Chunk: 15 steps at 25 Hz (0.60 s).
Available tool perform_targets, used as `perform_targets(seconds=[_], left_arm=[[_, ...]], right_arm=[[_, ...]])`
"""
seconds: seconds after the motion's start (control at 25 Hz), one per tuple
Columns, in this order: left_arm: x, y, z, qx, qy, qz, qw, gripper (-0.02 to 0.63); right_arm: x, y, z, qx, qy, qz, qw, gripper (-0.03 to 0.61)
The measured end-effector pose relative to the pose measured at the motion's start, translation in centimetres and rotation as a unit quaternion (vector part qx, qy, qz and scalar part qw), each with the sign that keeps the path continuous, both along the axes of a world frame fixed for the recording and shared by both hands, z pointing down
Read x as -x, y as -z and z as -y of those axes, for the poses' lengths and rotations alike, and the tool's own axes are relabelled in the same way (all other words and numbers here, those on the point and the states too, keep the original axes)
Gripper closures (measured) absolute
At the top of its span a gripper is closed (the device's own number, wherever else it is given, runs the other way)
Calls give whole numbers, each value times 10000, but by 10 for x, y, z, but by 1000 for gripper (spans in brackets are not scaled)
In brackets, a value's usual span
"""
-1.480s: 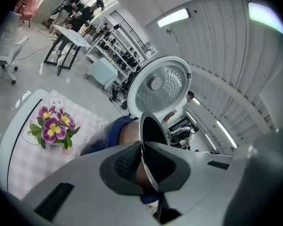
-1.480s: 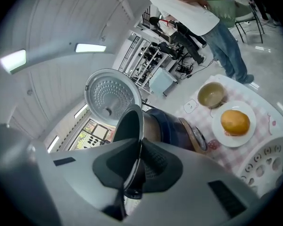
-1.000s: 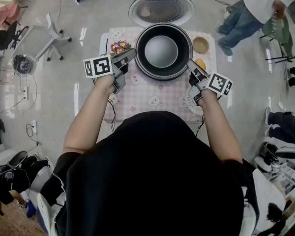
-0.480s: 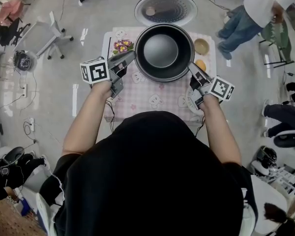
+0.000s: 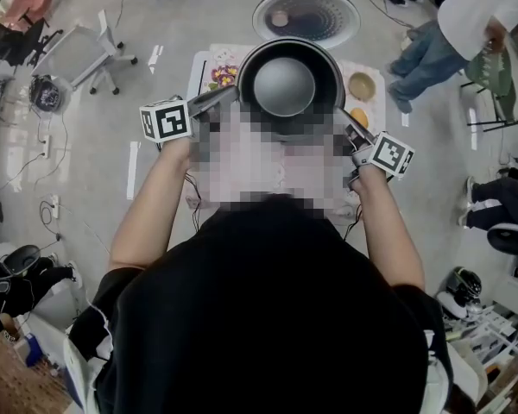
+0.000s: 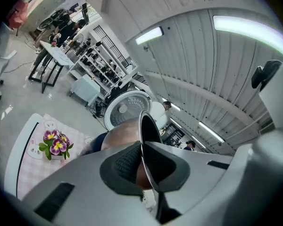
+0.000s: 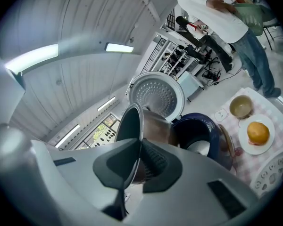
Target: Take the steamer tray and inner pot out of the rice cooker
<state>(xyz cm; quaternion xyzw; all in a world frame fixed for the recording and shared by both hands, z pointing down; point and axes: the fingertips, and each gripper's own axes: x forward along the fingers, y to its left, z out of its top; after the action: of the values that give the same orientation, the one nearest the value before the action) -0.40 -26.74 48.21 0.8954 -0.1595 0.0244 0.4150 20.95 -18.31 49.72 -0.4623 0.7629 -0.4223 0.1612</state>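
Left claw (image 6: 142, 161) bites the thin rim of the pot (image 5: 283, 84), pads tight on the metal inside and out. Its partner, the right claw (image 7: 139, 161), is clamped the same way on the opposite side. Pot hangs between them, out of the cooker (image 7: 205, 131), whose dark blue body gapes just beside and below it, lid (image 5: 306, 13) tipped back.

A white perforated tray (image 7: 273, 173), probably the steamer tray, lies on the cloth (image 6: 30, 173) at the right edge.

To carry well, I judge both hands should travel together, so the rim stays level and neither pad slides on the smooth metal. The pot should then go down on bare cloth, away from the flowers (image 6: 54, 145), bowl (image 7: 240, 106) and orange (image 7: 258, 132).

No brand or lettering can be read on pot or cooker. Only black-and-white square patterns show on the cubes (image 5: 166, 121).
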Motion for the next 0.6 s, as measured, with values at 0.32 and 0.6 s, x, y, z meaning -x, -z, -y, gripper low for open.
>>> perform_targets(seconds=[0.32, 0.6], left_arm=[[45, 7, 3, -43, 399, -7, 9992, 574], [104, 11, -3, 51, 925, -8, 9957, 574]], right_arm=[[40, 7, 18, -113, 442, 34, 9990, 551], [97, 15, 34, -265, 1115, 34, 9934, 551]])
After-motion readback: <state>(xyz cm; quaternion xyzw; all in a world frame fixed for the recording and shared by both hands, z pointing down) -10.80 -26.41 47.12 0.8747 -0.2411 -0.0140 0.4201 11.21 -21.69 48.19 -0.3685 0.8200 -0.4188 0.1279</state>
